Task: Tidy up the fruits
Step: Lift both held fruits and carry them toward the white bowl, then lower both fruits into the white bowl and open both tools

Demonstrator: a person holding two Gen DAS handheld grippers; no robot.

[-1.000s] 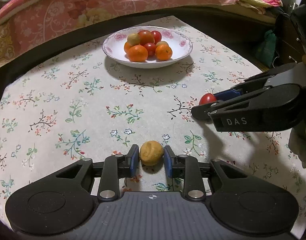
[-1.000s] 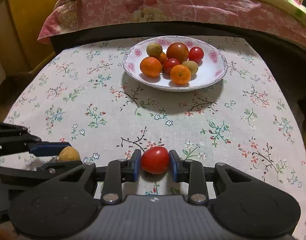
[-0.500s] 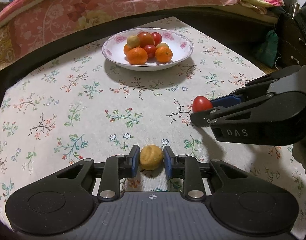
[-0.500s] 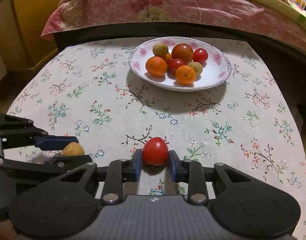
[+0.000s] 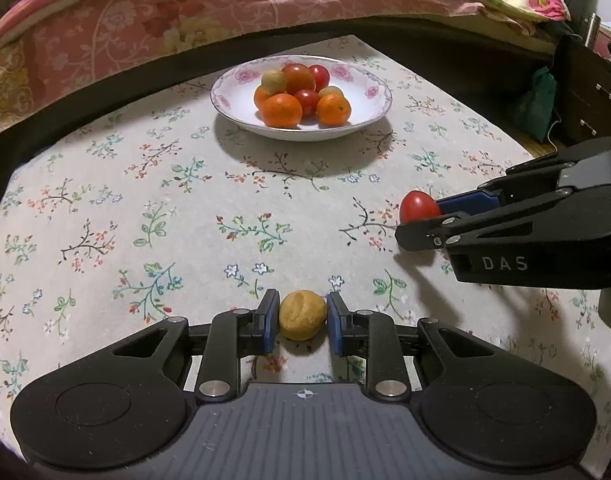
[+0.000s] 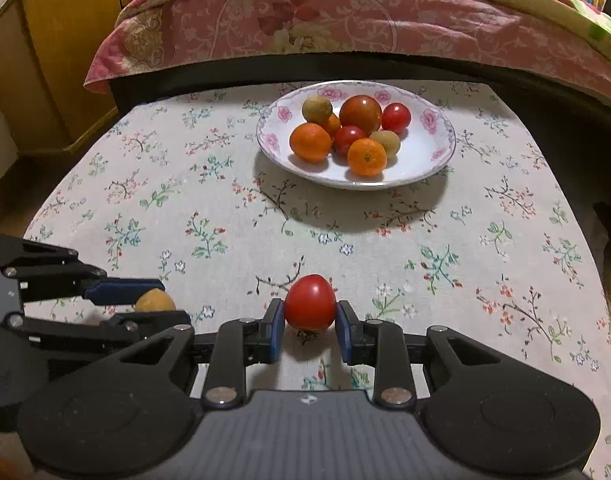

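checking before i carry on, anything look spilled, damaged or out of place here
Nothing stands out. The bowl sits upright with its fruit inside, the left gripper holds a yellowish fruit, and the right gripper holds a red tomato.

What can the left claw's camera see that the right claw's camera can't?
Only the left camera shows the green bag by the dark furniture on the right, and the letters DAS on the right claw.

Only the right camera shows the yellow wooden cabinet on the left.

Both show the bowl of fruit, the flowery tablecloth, the pink blanket, the yellow fruit gripped by the left claw, and the tomato gripped by the right claw.
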